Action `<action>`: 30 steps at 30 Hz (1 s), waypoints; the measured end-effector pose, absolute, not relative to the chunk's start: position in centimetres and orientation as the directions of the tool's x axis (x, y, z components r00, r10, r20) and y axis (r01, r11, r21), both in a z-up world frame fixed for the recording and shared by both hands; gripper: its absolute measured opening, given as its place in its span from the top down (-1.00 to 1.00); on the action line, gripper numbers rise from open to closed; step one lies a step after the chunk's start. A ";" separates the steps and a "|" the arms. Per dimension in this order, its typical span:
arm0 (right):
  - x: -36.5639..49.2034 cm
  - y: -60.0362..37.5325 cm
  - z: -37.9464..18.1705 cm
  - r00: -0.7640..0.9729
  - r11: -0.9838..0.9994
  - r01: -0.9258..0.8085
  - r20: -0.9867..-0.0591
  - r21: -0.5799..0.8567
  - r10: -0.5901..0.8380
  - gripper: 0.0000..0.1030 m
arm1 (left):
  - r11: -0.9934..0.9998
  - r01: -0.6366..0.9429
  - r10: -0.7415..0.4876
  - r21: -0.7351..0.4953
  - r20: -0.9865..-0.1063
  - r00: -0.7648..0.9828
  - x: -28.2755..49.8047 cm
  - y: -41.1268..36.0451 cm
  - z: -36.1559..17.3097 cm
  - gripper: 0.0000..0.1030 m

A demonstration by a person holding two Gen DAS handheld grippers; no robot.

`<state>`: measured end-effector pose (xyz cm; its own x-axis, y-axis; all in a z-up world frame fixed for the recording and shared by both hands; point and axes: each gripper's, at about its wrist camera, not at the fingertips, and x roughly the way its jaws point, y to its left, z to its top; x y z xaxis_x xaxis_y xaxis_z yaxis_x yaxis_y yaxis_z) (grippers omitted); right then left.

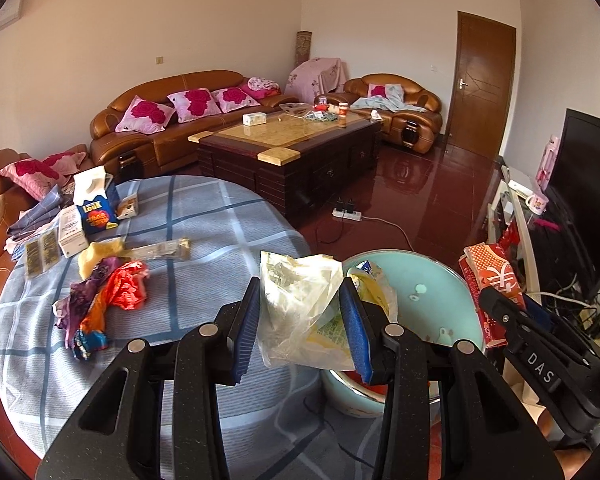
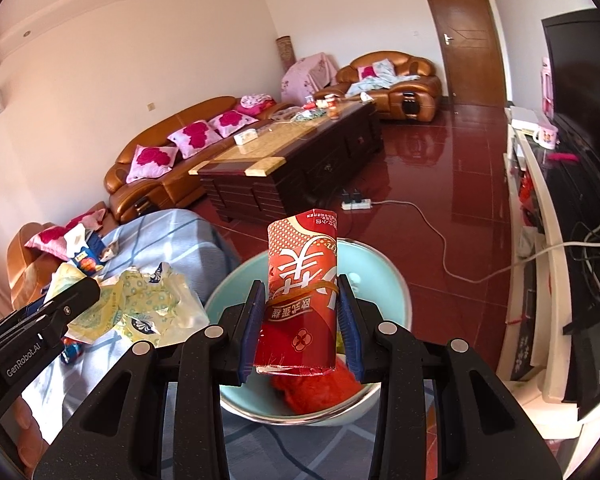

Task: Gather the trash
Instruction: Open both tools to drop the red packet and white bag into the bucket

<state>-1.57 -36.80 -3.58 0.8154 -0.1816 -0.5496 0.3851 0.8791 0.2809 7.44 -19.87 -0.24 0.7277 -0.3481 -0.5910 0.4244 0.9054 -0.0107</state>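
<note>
Left gripper clamped on crumpled clear plastic bag, yellow-green print inside, limp, hanging partly below the pads. Right gripper clamped on red paper roll, white characters, rubber band round the middle, upright between the pads, frayed bottom edge.

Directly ahead of and below both: pale blue bin, red scrap already at the bottom. Bag at the bin's near-left rim, not fully over the opening; roll over the opening.

Step, by judgement: carry-to-bin, release pending. Next: shift left a bit further over the opening, then open both sets of pads. Risk: bag clinging to pad or catching on rim.

To left of left gripper, on plaid tablecloth: purple/orange wrappers, blue carton, small boxes. More pickups likely.
</note>
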 end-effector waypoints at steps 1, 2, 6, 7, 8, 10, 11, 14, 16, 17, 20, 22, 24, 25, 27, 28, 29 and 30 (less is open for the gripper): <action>-1.6 -37.1 -3.7 0.813 0.878 0.389 -0.552 0.278 -0.185 0.29 | 0.903 0.429 -0.350 -0.010 -0.594 0.724 7.4 -20.2 -0.4 0.23; -1.5 -37.3 -3.9 0.809 0.876 0.395 -0.556 0.275 -0.191 0.29 | 0.901 0.433 -0.351 -0.007 -0.598 0.721 7.4 -20.6 -0.5 0.23; -1.4 -38.4 -4.9 0.792 0.863 0.420 -0.577 0.282 -0.197 0.29 | 0.895 0.446 -0.349 0.008 -0.612 0.710 7.4 -22.0 -1.3 0.23; -1.4 -38.6 -5.1 0.790 0.861 0.422 -0.581 0.283 -0.196 0.29 | 0.894 0.447 -0.346 0.010 -0.617 0.706 7.5 -22.3 -1.5 0.23; -1.4 -38.7 -5.2 0.788 0.860 0.424 -0.584 0.283 -0.196 0.29 | 0.894 0.448 -0.344 0.010 -0.623 0.702 7.6 -22.6 -1.7 0.23; -1.2 -38.8 -5.6 0.783 0.859 0.426 -0.591 0.284 -0.193 0.29 | 0.894 0.448 -0.341 0.010 -0.634 0.694 7.8 -23.1 -2.1 0.23; -1.1 -38.9 -5.7 0.780 0.859 0.428 -0.596 0.282 -0.192 0.29 | 0.893 0.450 -0.340 0.012 -0.638 0.691 7.8 -23.4 -2.2 0.23; -0.9 -39.3 -6.2 0.767 0.856 0.438 -0.610 0.274 -0.198 0.29 | 0.891 0.453 -0.332 0.023 -0.648 0.685 7.8 -24.0 -2.8 0.23; -0.9 -39.6 -6.6 0.761 0.851 0.443 -0.619 0.282 -0.191 0.29 | 0.890 0.455 -0.330 0.025 -0.655 0.680 7.9 -24.4 -3.1 0.23; -0.8 -39.7 -6.7 0.759 0.849 0.445 -0.623 0.285 -0.188 0.29 | 0.890 0.455 -0.327 0.027 -0.659 0.678 7.9 -24.6 -3.3 0.23; -0.7 -39.7 -7.0 0.757 0.849 0.438 -0.631 0.295 -0.171 0.29 | 0.890 0.455 -0.321 0.027 -0.671 0.669 8.1 -25.0 -3.8 0.23; -0.5 -39.6 -7.2 0.754 0.851 0.436 -0.636 0.294 -0.166 0.29 | 0.889 0.456 -0.320 0.027 -0.678 0.662 8.1 -25.3 -4.1 0.23; -0.4 -39.7 -7.4 0.750 0.850 0.435 -0.642 0.296 -0.160 0.29 | 0.889 0.458 -0.317 0.029 -0.682 0.659 8.2 -25.6 -4.3 0.23; -0.3 -39.7 -7.5 0.748 0.851 0.431 -0.647 0.301 -0.151 0.29 | 0.889 0.457 -0.314 0.032 -0.683 0.659 8.3 -25.7 -4.5 0.23; -0.1 -39.6 -7.7 0.748 0.852 0.423 -0.650 0.308 -0.136 0.29 | 0.891 0.452 -0.306 0.039 -0.684 0.662 8.5 -25.9 -4.7 0.22; 0.0 -39.5 -7.7 0.748 0.853 0.421 -0.650 0.309 -0.134 0.29 | 0.892 0.450 -0.302 0.042 -0.686 0.662 8.6 -26.1 -4.7 0.21; 0.1 -39.4 -7.7 0.748 0.854 0.421 -0.650 0.306 -0.135 0.29 | 0.893 0.448 -0.297 0.045 -0.687 0.663 8.8 -26.2 -4.8 0.21; 0.3 -39.4 -7.8 0.747 0.855 0.421 -0.650 0.304 -0.137 0.29 | 0.894 0.446 -0.294 0.048 -0.688 0.663 8.9 -26.4 -4.8 0.21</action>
